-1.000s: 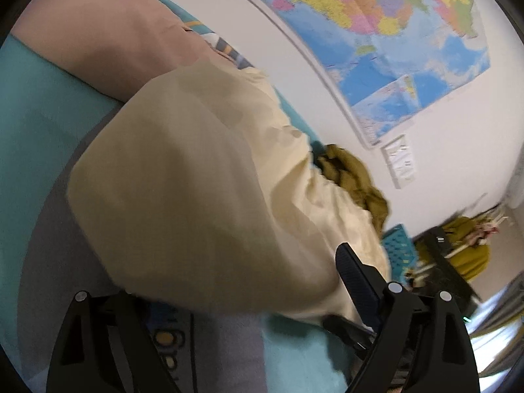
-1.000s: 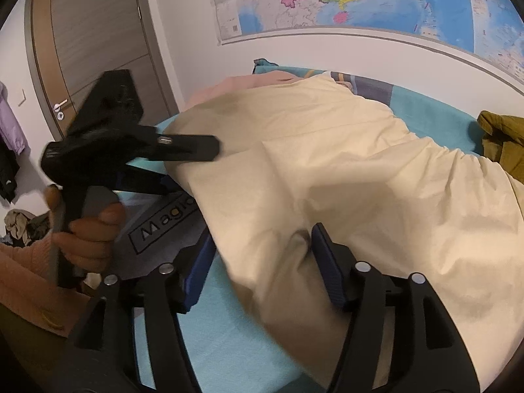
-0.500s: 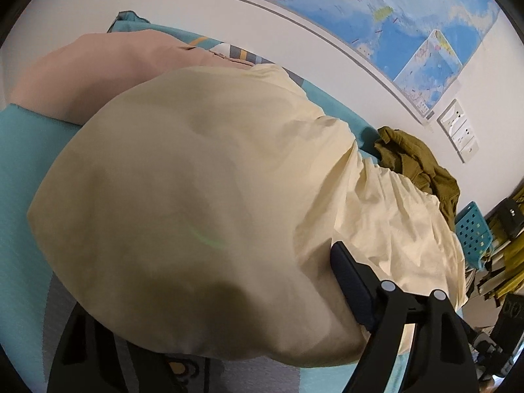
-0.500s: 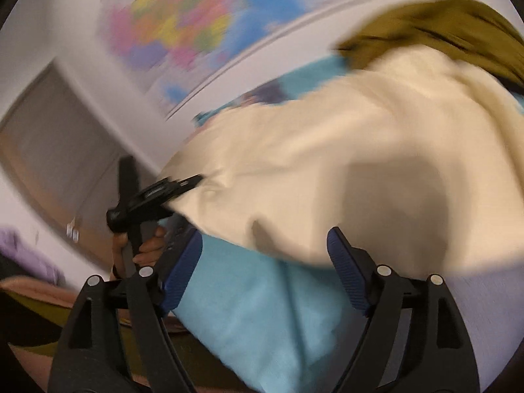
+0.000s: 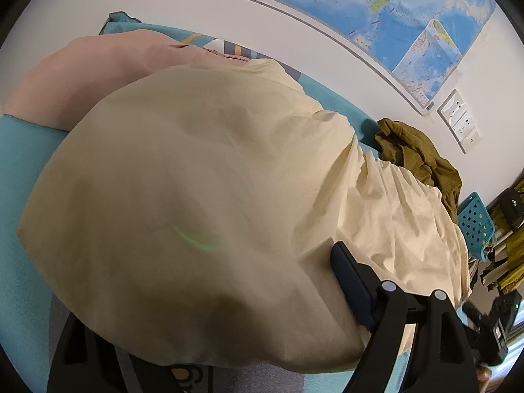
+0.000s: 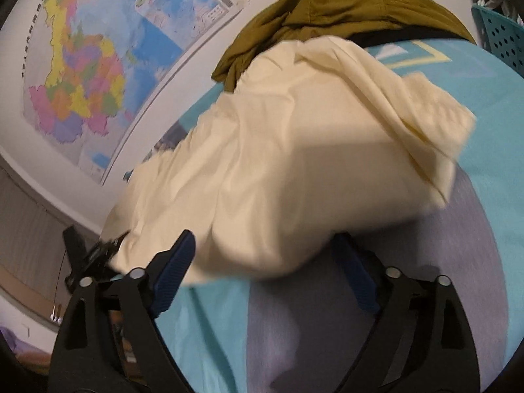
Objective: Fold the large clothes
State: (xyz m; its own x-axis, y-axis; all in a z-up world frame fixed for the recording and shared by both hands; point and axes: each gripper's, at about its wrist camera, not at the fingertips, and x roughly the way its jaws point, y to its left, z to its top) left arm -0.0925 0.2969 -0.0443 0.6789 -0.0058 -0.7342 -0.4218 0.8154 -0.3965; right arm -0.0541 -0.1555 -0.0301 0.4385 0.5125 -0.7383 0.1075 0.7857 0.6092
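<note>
Cream garment [image 5: 203, 203] on teal bedspread [image 6: 484, 137] | left gripper [image 5: 209, 314] state unclear, cloth-draped | right gripper [image 6: 265, 262] spread, empty

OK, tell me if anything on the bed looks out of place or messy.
The olive-green garment lies crumpled in a heap by the wall, unfolded. The cream garment is bunched and wrinkled at its far end, beside that heap, and drapes over the left hand-held gripper. Nothing looks damaged or spilled.

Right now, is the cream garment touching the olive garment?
Touching. In the right wrist view the cream garment overlaps the lower edge of the olive garment with no gap; the left wrist view shows them meeting too.
</note>
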